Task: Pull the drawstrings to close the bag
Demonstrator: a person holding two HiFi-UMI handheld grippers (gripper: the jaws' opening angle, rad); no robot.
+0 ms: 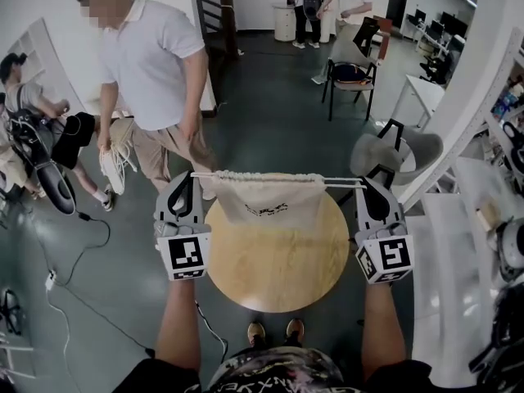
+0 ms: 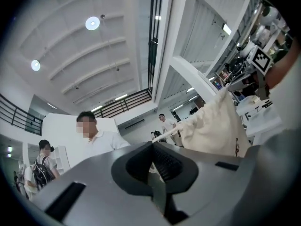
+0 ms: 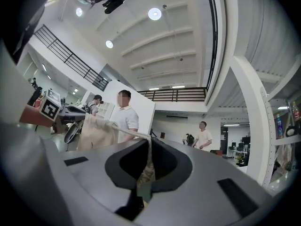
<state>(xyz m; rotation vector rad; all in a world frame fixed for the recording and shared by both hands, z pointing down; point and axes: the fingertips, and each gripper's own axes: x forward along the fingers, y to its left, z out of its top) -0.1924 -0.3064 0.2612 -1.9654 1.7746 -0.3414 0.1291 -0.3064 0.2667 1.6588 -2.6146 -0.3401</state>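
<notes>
A cream cloth drawstring bag [image 1: 264, 199] hangs over the far edge of the round wooden table [image 1: 278, 260], its gathered top stretched in a straight line. My left gripper [image 1: 191, 176] is shut on the left drawstring [image 1: 205, 174]. My right gripper [image 1: 367, 183] is shut on the right drawstring [image 1: 340, 182]. Both cords run taut and level from the bag's mouth. In the left gripper view the bag [image 2: 214, 126] hangs to the right, its cord [image 2: 167, 134] pinched between the jaws [image 2: 153, 147]. In the right gripper view the bag [image 3: 96, 133] hangs at left, the cord [image 3: 129, 133] leading into the jaws [image 3: 149, 147].
A person in a white polo [image 1: 151, 64] stands just beyond the table at the left, holding cloth bags. A chair [image 1: 350, 76] stands farther back and a grey stool [image 1: 401, 150] at the right. White shelving [image 1: 458, 244] runs along the right side. Cables [image 1: 78, 260] lie on the floor at left.
</notes>
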